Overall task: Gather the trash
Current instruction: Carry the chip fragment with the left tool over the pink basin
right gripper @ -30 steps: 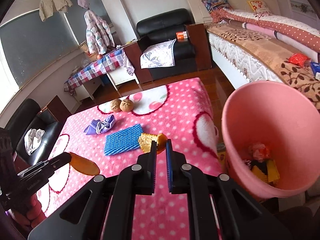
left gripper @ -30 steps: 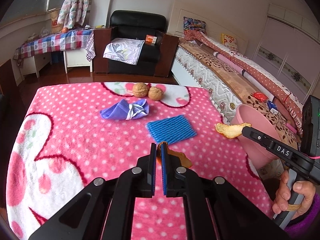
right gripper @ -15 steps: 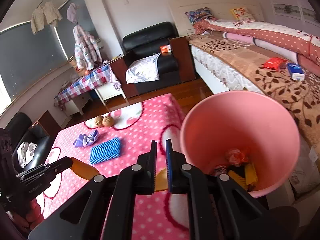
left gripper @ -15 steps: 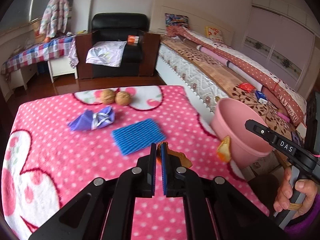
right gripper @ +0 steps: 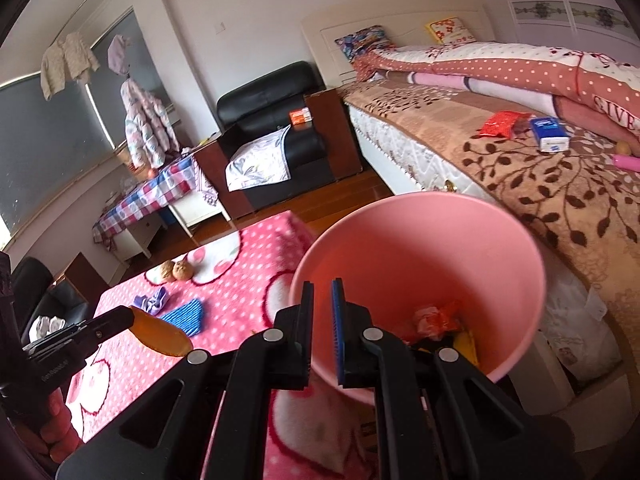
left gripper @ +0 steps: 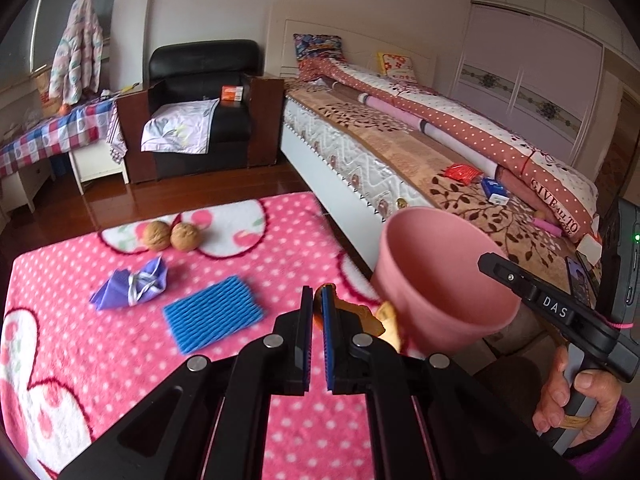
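Orange peel [right gripper: 162, 334] juts lengthwise from the left gripper [left gripper: 317, 300].

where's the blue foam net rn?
Blue foam net lies on the pink dotted blanket, left of centre in the left wrist view, between the purple wrapper and the pink bin.

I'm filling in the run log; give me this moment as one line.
left gripper: shut on orange peel | right gripper: shut on peel piece, at pink bin | table: walnuts, blue foam net
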`<state>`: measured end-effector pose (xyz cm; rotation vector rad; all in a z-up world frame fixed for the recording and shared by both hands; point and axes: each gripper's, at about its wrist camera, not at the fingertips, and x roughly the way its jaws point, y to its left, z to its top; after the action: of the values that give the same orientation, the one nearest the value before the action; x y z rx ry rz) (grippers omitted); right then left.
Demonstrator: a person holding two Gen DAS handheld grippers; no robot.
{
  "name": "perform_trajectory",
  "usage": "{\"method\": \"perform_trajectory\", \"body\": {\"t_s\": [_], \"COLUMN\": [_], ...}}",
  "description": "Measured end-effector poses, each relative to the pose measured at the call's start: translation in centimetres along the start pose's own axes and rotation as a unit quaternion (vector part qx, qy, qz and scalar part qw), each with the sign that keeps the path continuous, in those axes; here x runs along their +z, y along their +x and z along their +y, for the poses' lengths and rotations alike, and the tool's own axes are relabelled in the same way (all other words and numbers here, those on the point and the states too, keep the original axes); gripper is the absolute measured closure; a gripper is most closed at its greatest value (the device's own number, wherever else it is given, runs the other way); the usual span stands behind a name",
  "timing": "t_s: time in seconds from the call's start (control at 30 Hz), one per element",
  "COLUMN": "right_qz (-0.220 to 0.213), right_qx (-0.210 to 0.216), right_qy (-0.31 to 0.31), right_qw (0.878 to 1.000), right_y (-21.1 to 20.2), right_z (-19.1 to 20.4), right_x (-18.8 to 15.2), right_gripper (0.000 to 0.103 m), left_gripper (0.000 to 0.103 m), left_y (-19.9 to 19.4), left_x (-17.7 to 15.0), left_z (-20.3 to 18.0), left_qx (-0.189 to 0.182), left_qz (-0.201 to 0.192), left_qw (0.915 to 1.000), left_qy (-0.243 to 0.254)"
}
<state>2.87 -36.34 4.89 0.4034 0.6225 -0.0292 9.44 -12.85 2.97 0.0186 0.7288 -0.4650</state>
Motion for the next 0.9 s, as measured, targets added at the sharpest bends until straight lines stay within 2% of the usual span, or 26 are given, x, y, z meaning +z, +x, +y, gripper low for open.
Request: {"method": "perform_trajectory", "body": {"t_s": [0.37, 0.6, 0.67, 0.77, 0.9], "right_qz": [-0.014, -0.01, -0.002, 0.025, 0.062], "right_qx": [-0.025, -0.025, -0.011, 0.044, 0.081], "right_qy": [0.028, 0.038, 0.036, 0.034, 0.011], "right_qw": [0.999, 0.999, 0.999, 0.998, 0.995], "right_y": [-0.8, -0.7, -0.7, 0.0, 1.6], "right_z": [-3.5, -4.4, -4.2, -3.0, -0.6], "right_x": [0.3, 0.1, 0.0, -0.6, -1.8], "right_gripper": [0.094, 0.094, 0.094, 0.094, 0.094], "left_gripper": [0.099, 0.099, 0.099, 0.099, 0.099], "left_y": [0.9, 1.3, 1.4, 1.3, 0.8], "left_x": [1.3, 2.3, 2.5, 2.6, 2.6], "left_z": [-2.9, -4.1, -4.5, -4.5, -3.9], "left_qx": [-0.018, -0.028, -0.03, -0.03, -0.025], "left_qz": [-0.007, -0.012, -0.014, -0.02, -0.025], "left_qw": [0.9996, 0.9992, 0.999, 0.9989, 0.9991], "left_qy": [0.021, 0.028, 0.03, 0.03, 0.023]}}
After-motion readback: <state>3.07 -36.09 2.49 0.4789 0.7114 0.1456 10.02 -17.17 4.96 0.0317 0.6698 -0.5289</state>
